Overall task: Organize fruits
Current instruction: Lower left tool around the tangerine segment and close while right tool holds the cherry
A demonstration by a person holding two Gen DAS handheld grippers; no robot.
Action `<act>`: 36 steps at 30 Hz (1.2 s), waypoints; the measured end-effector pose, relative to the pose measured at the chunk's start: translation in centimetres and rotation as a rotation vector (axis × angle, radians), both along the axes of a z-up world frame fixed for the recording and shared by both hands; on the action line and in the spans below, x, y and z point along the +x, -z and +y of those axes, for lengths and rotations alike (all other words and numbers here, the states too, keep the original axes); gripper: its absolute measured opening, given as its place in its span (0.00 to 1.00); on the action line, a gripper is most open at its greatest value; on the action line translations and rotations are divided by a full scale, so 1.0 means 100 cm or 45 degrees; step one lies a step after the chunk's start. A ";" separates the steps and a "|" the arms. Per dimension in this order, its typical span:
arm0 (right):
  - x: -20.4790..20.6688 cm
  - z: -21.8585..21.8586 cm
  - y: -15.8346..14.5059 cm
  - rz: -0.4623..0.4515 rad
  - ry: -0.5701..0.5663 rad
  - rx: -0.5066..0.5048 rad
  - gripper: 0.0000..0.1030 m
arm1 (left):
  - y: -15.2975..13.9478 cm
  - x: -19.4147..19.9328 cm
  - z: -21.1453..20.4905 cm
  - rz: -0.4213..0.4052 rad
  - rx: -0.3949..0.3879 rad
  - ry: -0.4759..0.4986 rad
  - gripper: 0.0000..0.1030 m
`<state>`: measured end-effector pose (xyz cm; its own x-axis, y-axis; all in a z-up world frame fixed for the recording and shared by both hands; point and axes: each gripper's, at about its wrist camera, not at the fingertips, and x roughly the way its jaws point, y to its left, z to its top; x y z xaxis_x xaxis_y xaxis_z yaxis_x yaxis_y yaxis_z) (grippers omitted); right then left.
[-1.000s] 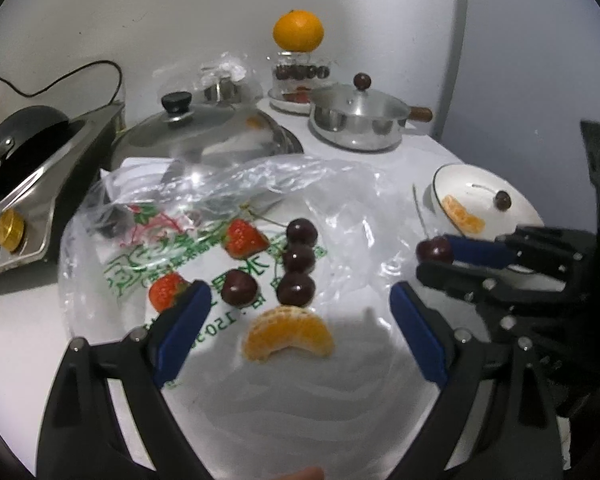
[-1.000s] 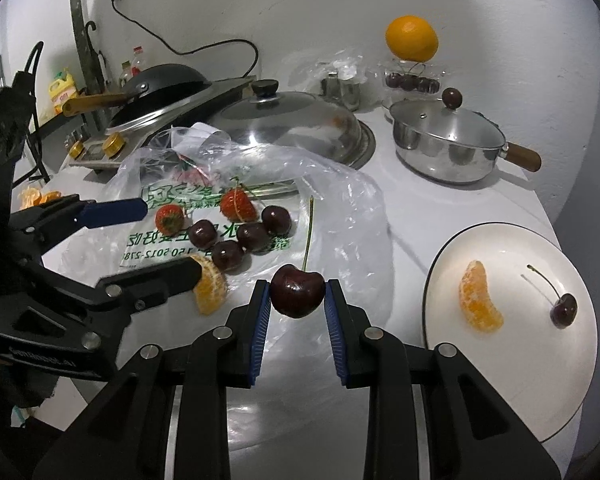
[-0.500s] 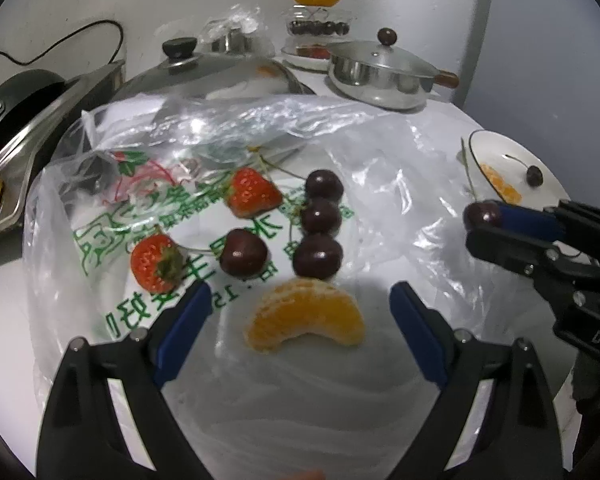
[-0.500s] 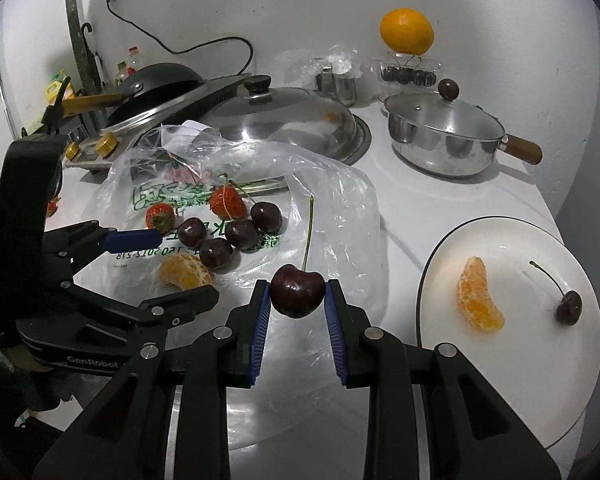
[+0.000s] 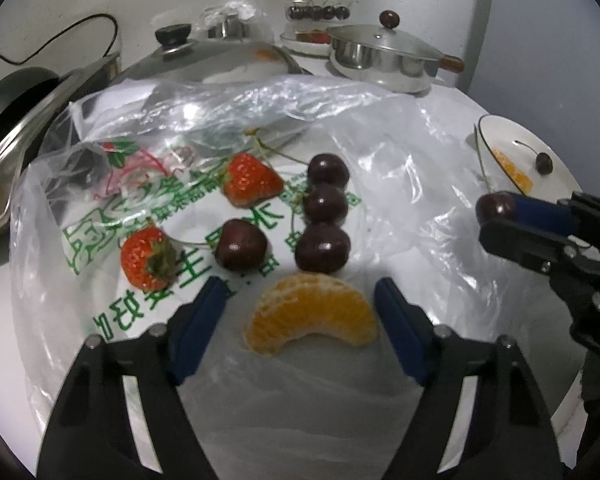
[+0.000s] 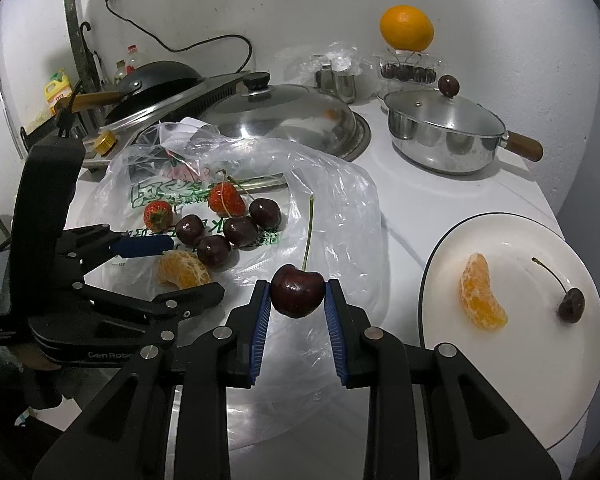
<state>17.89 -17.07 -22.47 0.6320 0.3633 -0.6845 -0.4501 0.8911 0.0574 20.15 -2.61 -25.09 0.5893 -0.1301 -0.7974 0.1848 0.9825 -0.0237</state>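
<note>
Right gripper [image 6: 297,304]: pads clamped on a dark cherry [image 6: 297,295], stem upright; held above the near edge of the clear plastic bag [image 6: 340,216]

Left gripper [image 5: 300,312]: jaws part open and just been closing; orange segment [image 5: 312,314] lies between the blue pads, not yet touched on either side (small gaps visible in the left wrist view). In the right wrist view this gripper sits at 9 o'clock, one finger above the segment and one below it

On the bag, left wrist view:
- four loose cherries; three in a column at 12 o'clock from the segment [image 5: 323,249], one more at 11 o'clock [image 5: 240,245]
- two strawberries, one at 10 o'clock [image 5: 148,258], one further up by the green print [image 5: 252,180]

White plate [image 6: 540,380], 3 o'clock in the right wrist view, on the white counter [image 6: 440,188] beside the bag. It holds a second orange segment [image 6: 482,292] and a stemmed cherry [image 6: 571,306], apart from each other

Background, 12 to 1 o'clock: steel pan with lid and wooden handle [image 6: 444,136], large domed lid [image 6: 284,116], whole orange [image 6: 407,34] on a clear box of cherries
</note>
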 end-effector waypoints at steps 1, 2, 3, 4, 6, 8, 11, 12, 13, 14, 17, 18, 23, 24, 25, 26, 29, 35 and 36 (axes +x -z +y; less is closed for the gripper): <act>0.000 0.000 0.001 0.002 0.000 0.000 0.29 | 0.000 0.000 0.000 -0.002 -0.001 0.001 0.71; 0.001 0.000 0.001 0.002 0.000 -0.001 0.29 | -0.001 0.000 0.000 -0.004 -0.004 0.003 0.68; 0.001 0.000 0.001 0.003 0.000 -0.003 0.29 | -0.001 0.000 0.001 -0.003 -0.010 0.006 0.67; 0.001 0.000 0.001 0.002 0.001 -0.004 0.29 | -0.002 -0.001 0.001 -0.004 -0.014 0.013 0.63; 0.000 0.000 0.001 0.001 0.000 -0.006 0.29 | -0.002 -0.002 -0.001 -0.005 -0.014 0.028 0.57; 0.000 0.000 0.001 0.001 0.000 -0.006 0.29 | -0.003 -0.003 -0.002 -0.007 -0.012 0.034 0.56; 0.001 0.000 0.001 -0.001 0.000 -0.013 0.29 | -0.004 -0.003 -0.001 -0.005 -0.022 0.042 0.55; 0.000 0.000 0.001 0.000 0.000 -0.012 0.29 | -0.004 -0.005 0.000 -0.006 -0.024 0.044 0.55; 0.000 0.001 0.001 0.000 0.001 -0.013 0.29 | -0.004 -0.006 0.000 -0.006 -0.026 0.047 0.55; 0.000 0.000 0.001 0.000 0.001 -0.013 0.29 | -0.005 -0.007 0.001 -0.006 -0.031 0.053 0.55; 0.000 0.001 0.000 -0.004 0.001 -0.014 0.29 | -0.005 -0.010 0.000 -0.005 -0.038 0.060 0.55; -0.001 0.001 0.000 -0.006 0.001 -0.015 0.29 | -0.006 -0.011 -0.001 -0.006 -0.041 0.063 0.55; -0.004 0.002 -0.003 -0.017 0.001 -0.017 0.29 | -0.013 -0.016 -0.001 -0.024 -0.046 0.066 0.55; -0.005 0.002 -0.004 -0.020 0.002 -0.017 0.29 | -0.015 -0.016 -0.001 -0.028 -0.046 0.067 0.55; -0.006 0.002 -0.005 -0.022 0.002 -0.017 0.29 | -0.017 -0.017 -0.001 -0.033 -0.046 0.067 0.55; -0.007 0.003 -0.006 -0.025 0.003 -0.017 0.29 | -0.018 -0.018 -0.001 -0.037 -0.047 0.068 0.55; -0.010 0.003 -0.010 -0.036 0.002 -0.018 0.29 | -0.023 -0.020 -0.001 -0.048 -0.046 0.070 0.55; -0.016 0.002 -0.017 -0.061 0.002 -0.018 0.29 | -0.033 -0.024 -0.003 -0.079 -0.043 0.078 0.49; -0.017 0.001 -0.018 -0.065 0.003 -0.017 0.29 | -0.033 -0.024 -0.003 -0.079 -0.041 0.078 0.49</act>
